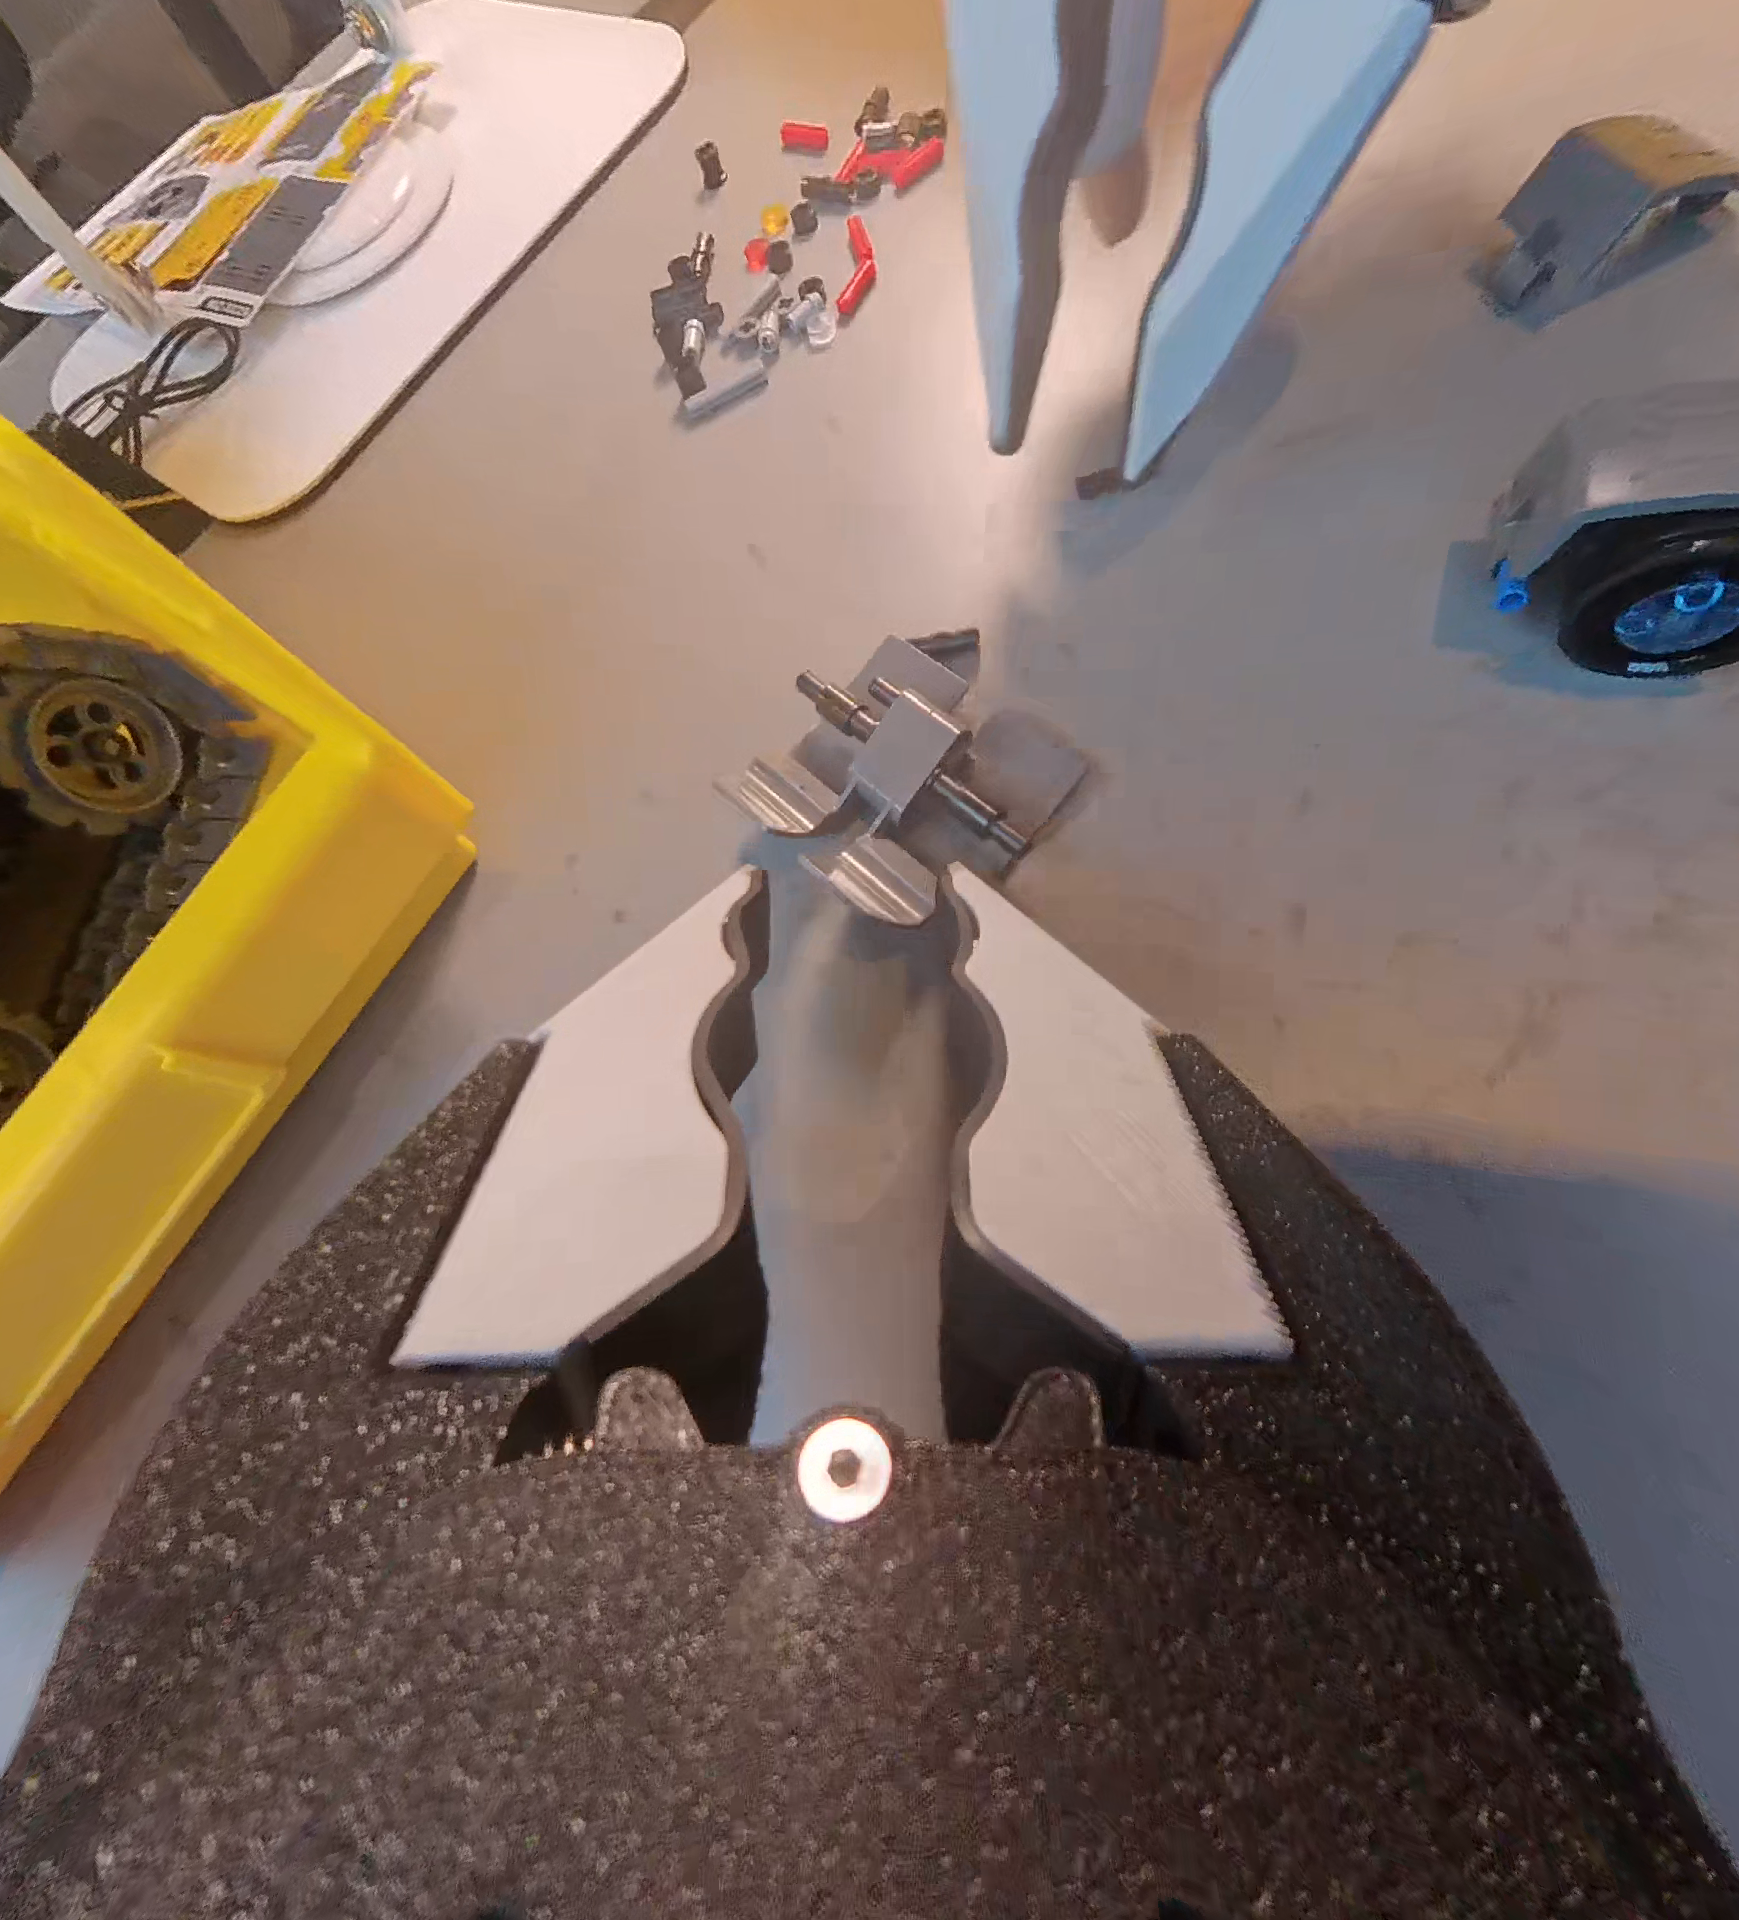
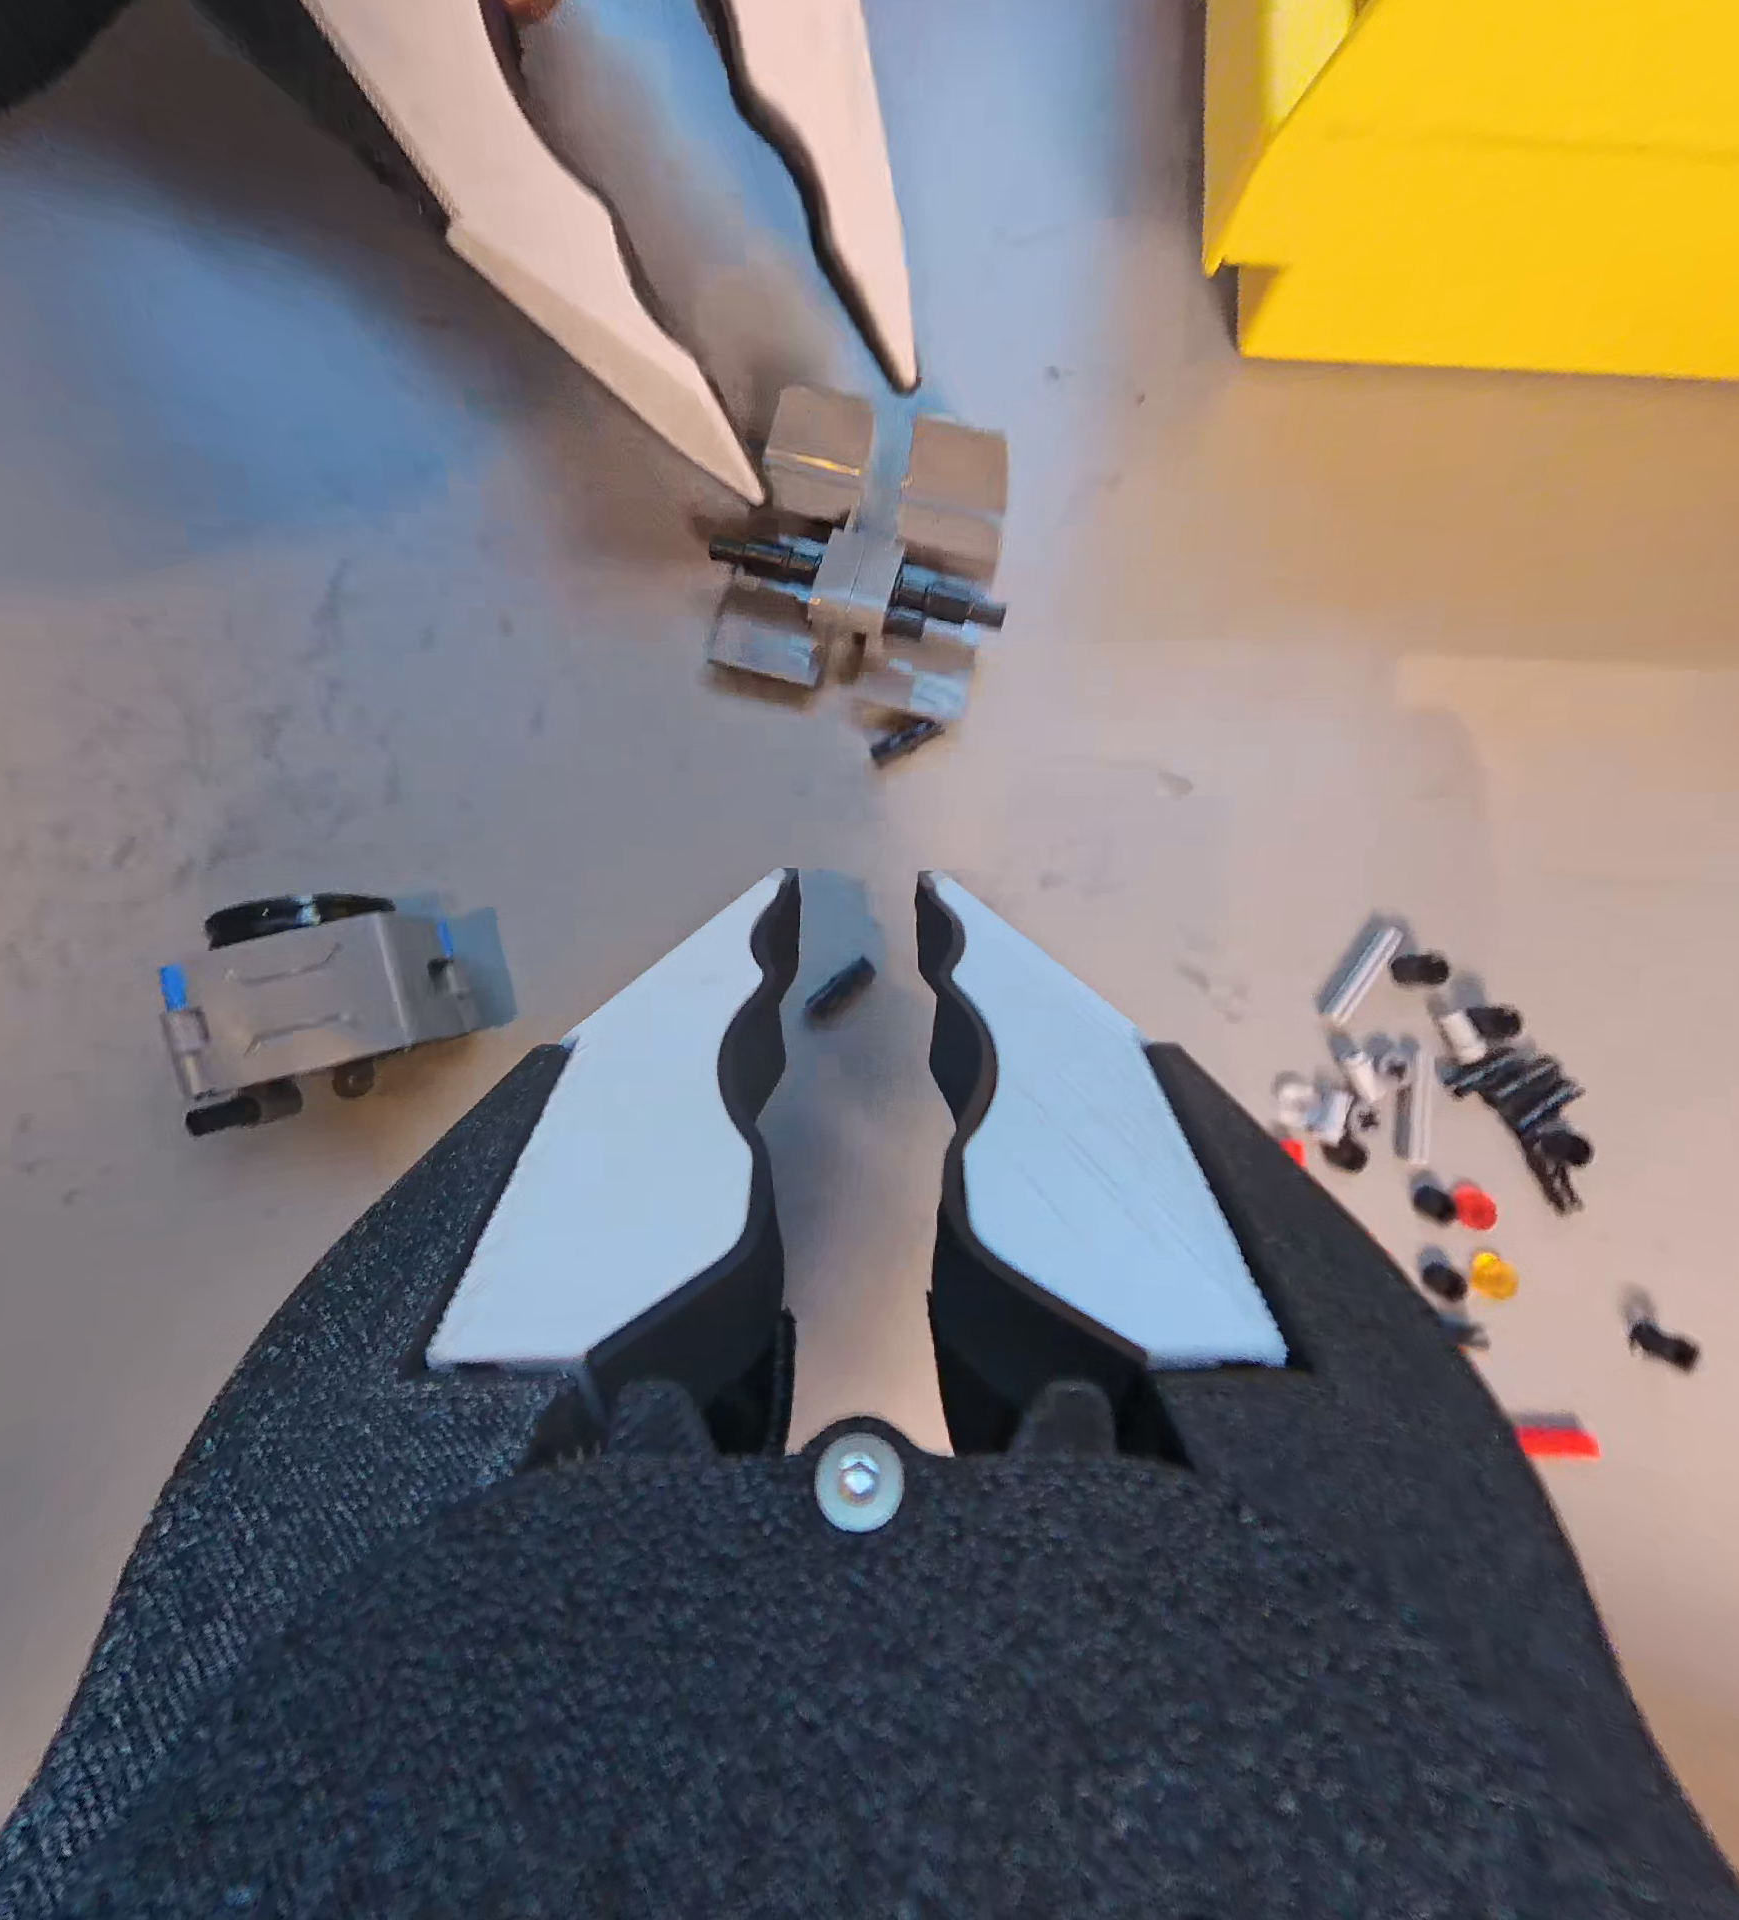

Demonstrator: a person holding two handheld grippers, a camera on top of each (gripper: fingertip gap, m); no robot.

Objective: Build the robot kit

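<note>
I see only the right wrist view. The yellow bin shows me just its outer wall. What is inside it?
Observer: In the left wrist view, the yellow bin holds black toothed wheels wrapped in track links.
Operator: Is there anything beyond the pile of small parts?
Observer: Yes, a printed booklet lies on a white board there.
Operator: And the wheel unit, which colour is its hub?
Observer: The hub is blue, inside a black tyre.
</note>
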